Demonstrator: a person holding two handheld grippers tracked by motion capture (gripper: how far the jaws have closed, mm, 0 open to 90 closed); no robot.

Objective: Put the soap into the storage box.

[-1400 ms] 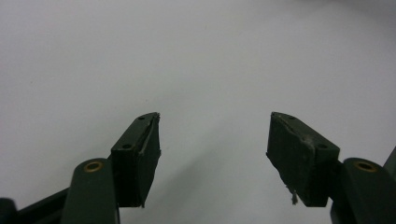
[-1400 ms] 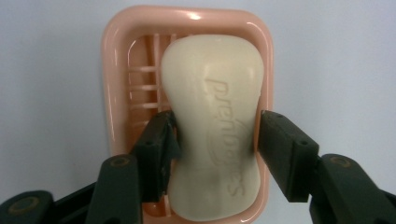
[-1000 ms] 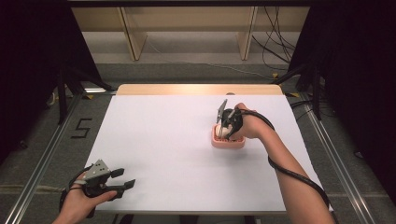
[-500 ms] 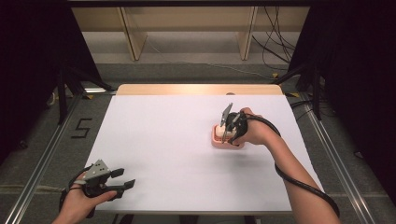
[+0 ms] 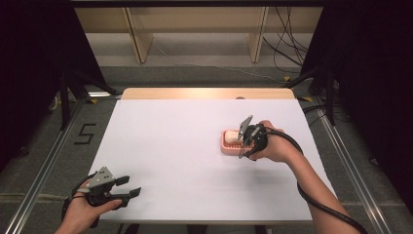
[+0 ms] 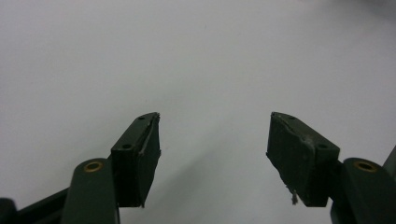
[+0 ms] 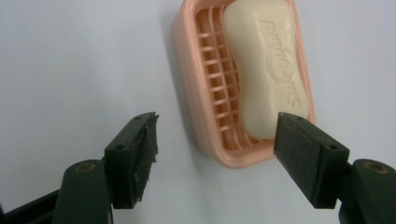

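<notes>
A cream bar of soap (image 7: 266, 65) lies in a pink slatted soap dish (image 7: 205, 93) on the white table. In the high view the dish (image 5: 227, 141) sits right of centre with the soap (image 5: 231, 136) in it. My right gripper (image 7: 215, 154) hangs just above the dish's near end; its jaws have just been opening and now stand wide, with nothing pressed between them. The hand carrying it (image 5: 242, 141) is at the dish's right side. My left gripper (image 5: 130, 187) rests open near the front left corner, over bare table (image 6: 196, 70).
The white tabletop (image 5: 170, 131) has a wooden strip along its far edge. Metal rails run along both sides on the grey floor. Shelving legs and cables stand beyond the far edge. A cable trails from the right gripper along the forearm.
The right gripper has let go of the soap, left it in the dish, and drawn back toward the right and the near side. The left hand has stayed still.
</notes>
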